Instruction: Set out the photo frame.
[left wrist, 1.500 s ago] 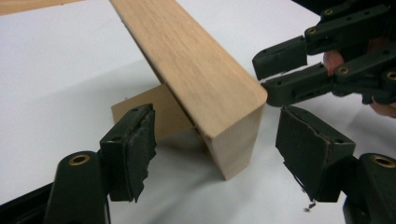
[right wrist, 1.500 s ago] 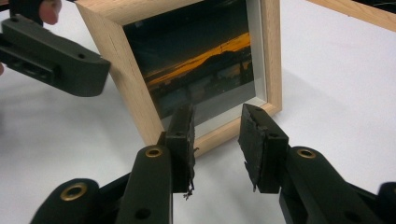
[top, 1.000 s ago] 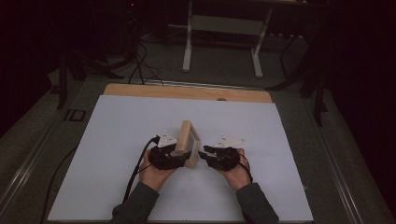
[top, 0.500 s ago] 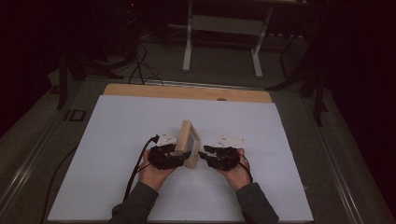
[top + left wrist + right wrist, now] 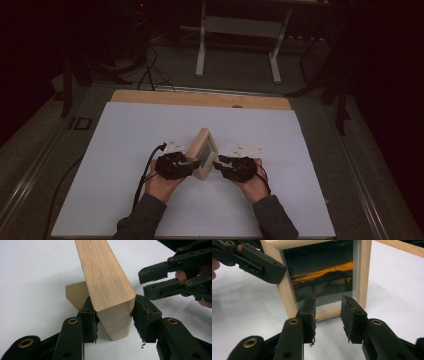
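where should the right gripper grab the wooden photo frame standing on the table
Probably the bare wooden side rail of the photo frame, jaws coming in edge-on across its thickness, as the left gripper does on the other rail. The right gripper now faces the flat glass front, which offers nothing to pinch.

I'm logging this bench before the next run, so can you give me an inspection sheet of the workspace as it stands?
Surface: white sheet over a wooden tabletop, which shows along the far edge.
Job's things: wooden picture frame standing upright mid-table, sunset photo inside; brown back stand behind it.
Clutter: nothing seen.
Grippers: left gripper has just been closing, fingers either side of the frame's edge, touching it. Right gripper open in front of the frame's glass, gripping nothing.
Cables: black cable trails from the left gripper.
Surroundings: dark room, grey floor, a table's white legs beyond, more cables on the floor.
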